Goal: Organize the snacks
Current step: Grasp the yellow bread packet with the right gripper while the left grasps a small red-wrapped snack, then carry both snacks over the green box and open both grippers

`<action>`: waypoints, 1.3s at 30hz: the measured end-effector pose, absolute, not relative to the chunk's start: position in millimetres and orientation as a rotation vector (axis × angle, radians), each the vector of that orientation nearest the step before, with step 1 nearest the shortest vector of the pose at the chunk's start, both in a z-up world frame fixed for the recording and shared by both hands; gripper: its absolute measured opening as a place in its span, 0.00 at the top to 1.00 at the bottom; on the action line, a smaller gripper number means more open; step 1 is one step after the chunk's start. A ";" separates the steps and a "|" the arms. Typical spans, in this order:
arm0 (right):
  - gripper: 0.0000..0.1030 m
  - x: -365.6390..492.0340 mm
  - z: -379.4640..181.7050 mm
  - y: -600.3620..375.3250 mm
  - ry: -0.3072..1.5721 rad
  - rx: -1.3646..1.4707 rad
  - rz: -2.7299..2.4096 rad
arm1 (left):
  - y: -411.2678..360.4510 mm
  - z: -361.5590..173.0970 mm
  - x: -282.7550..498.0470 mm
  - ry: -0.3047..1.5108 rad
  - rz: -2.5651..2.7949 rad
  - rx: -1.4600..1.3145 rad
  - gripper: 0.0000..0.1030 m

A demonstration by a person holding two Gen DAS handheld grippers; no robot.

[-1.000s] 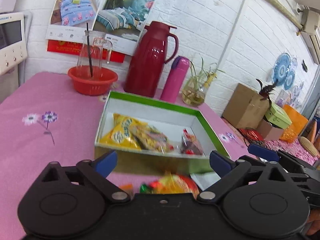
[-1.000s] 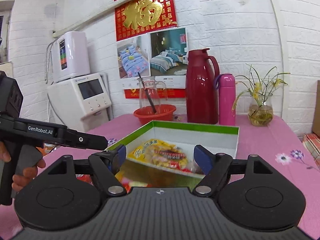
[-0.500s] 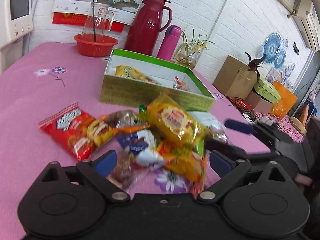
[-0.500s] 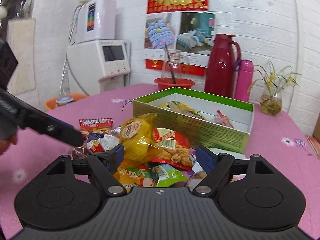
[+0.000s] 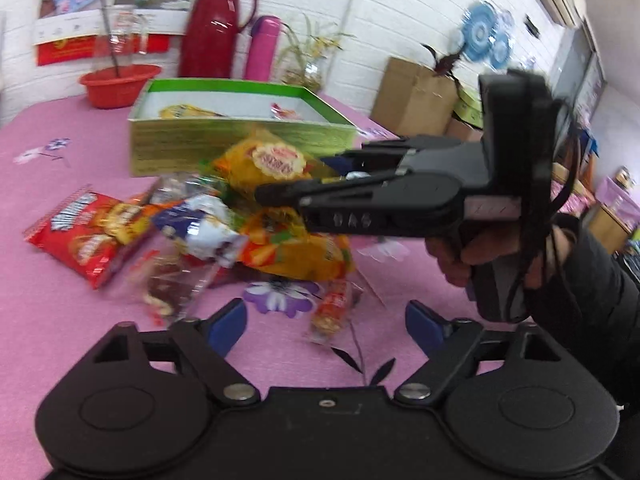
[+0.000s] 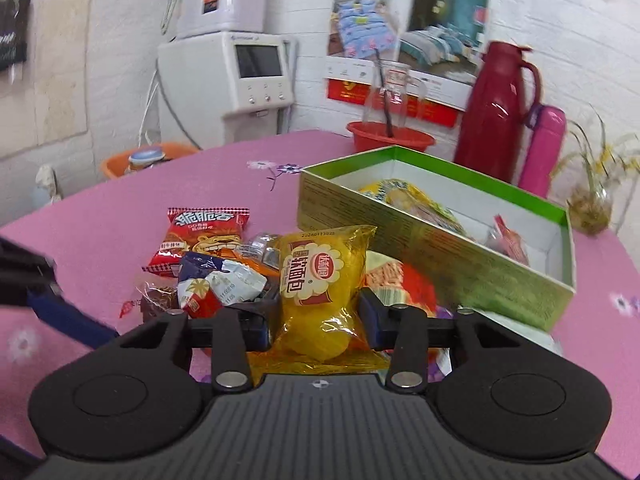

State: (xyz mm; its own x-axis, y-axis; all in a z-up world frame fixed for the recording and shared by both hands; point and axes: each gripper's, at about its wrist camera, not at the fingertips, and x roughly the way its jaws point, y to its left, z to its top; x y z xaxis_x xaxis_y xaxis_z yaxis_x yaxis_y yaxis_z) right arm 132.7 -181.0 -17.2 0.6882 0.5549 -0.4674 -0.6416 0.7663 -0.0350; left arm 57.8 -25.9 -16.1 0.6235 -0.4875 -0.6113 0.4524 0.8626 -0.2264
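Far table edge: red thermos (image 6: 496,112), pink flask (image 6: 544,148), red basin (image 6: 390,136)
Far right: flower vase (image 6: 592,204)
Left wall: white appliance (image 6: 228,76)

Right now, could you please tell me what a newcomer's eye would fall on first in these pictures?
Most striking is the yellow bread packet between the fingers of the right gripper, whose jaws have just been closing on it. Around it a heap of bright snack packets lies on the pink flowered tablecloth, in front of the green-rimmed cardboard box. The left gripper hangs open over the cloth.
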 end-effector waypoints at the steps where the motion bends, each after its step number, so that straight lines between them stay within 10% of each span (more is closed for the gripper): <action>1: 0.33 127.7 -15.2 -189.1 0.448 -0.180 0.666 | -31.6 -19.5 61.3 0.730 -0.553 -0.036 0.59; 10: 0.33 96.1 -23.9 -243.6 0.494 -0.073 0.605 | -64.3 -42.1 89.5 0.789 -0.571 0.064 1.00; 39: 0.33 182.9 19.2 -257.1 0.319 -0.010 0.430 | -29.1 52.8 184.3 0.520 -0.337 -0.142 1.00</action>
